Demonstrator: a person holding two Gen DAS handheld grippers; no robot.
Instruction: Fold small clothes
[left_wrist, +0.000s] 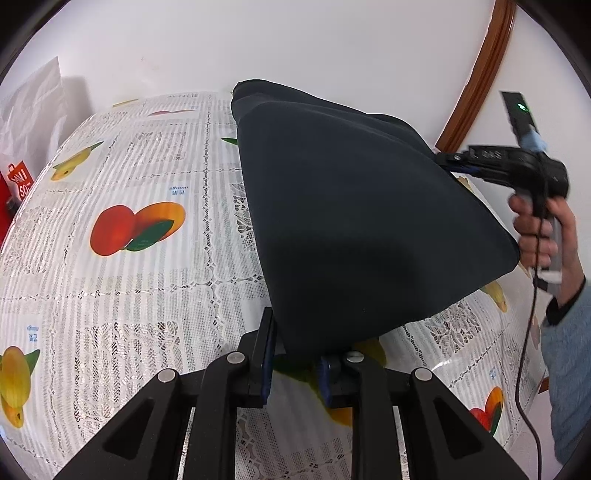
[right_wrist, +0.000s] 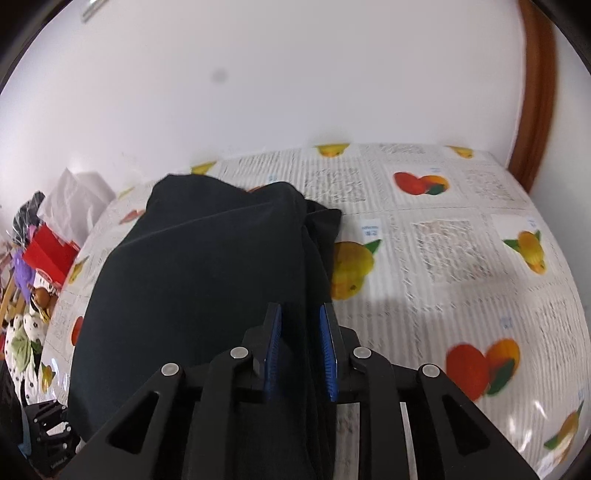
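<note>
Black garment (left_wrist: 354, 221): one; two grippers (left_wrist: 297, 354) (right_wrist: 301, 347).

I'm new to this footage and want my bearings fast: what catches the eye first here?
A dark navy garment fills the middle of both views, lifted off the table in a tent shape between the left gripper, which pinches its near corner, and the right gripper, whose blue pads flank a fold of it. Beneath it lies a bright tablecloth printed with fruit and lace. A red bag sits at the table's far left edge.

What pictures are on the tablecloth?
Red, orange and yellow fruit on the tablecloth, clearest in the left wrist view.
</note>
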